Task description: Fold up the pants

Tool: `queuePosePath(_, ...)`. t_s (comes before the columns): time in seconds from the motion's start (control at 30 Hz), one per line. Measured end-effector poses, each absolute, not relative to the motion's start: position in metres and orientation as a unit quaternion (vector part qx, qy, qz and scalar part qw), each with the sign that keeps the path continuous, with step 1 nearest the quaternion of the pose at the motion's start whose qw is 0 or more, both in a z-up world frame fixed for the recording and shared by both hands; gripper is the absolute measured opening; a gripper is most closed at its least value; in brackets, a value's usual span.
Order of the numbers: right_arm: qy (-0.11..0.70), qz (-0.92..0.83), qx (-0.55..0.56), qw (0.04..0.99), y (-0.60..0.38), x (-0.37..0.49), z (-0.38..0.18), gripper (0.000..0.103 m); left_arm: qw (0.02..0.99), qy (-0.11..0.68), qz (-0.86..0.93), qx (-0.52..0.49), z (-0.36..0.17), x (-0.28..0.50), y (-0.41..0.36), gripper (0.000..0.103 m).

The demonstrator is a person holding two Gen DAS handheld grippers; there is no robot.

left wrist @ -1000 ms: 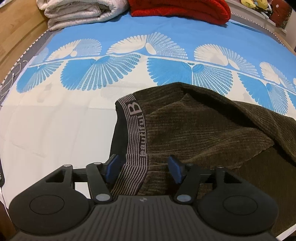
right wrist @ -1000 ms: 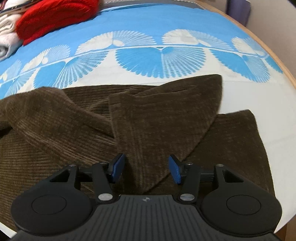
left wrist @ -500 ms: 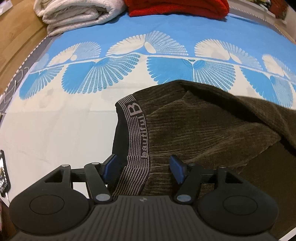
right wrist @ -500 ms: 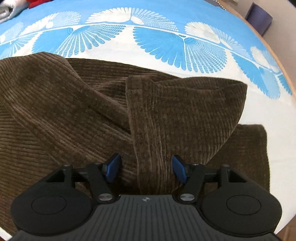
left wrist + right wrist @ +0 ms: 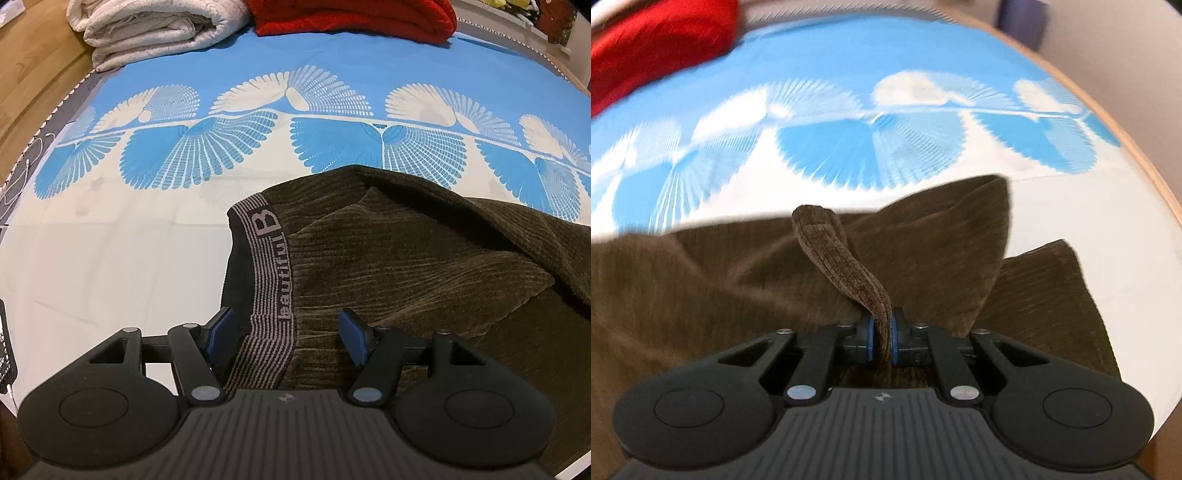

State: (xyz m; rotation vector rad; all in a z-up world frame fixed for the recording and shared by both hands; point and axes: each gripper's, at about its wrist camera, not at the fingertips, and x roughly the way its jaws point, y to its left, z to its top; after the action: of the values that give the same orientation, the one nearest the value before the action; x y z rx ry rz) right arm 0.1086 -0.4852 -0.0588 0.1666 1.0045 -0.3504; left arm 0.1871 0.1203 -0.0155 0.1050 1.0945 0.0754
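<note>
Since the earlier frame the right tongs have closed, and their blue pads now pinch a raised ridge of the brown corduroy pants; the right view is motion-blurred, so which part of the pants is gripped is uncertain, possibly a leg edge. Left tongs remain spread wide, straddling the striped waistband without gripping it. Pants lie on the near half of the bed, rumpled, with one folded leg corner pointing toward the far side. Bare sheet lies left of the waistband and beyond the pants up to the blue fan pattern. At the far edge of the bed sit a folded white blanket and a red blanket, well apart from the pants. Wooden flooring shows past the bed's left edge.
</note>
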Motion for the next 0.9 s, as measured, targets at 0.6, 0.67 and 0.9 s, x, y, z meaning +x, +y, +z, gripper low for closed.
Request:
queuePosePath(0.6, 0.329, -0.261, 0.236, 0.877, -0.547, 0.077, -0.023, 0.008, 0.852, 0.520, 0.034, 0.050, -0.014, 0.189, 0.115, 0.068)
queuePosePath(0.67, 0.331, -0.259, 0.237, 0.876, -0.547, 0.078, -0.024, 0.008, 0.852, 0.520, 0.034, 0.050, -0.015, 0.189, 0.115, 0.068)
queuePosePath(0.9, 0.335, -0.252, 0.231, 0.878, -0.544, 0.080, -0.023, 0.008, 0.851, 0.521, 0.032, 0.051, -0.016, 0.190, 0.113, 0.068)
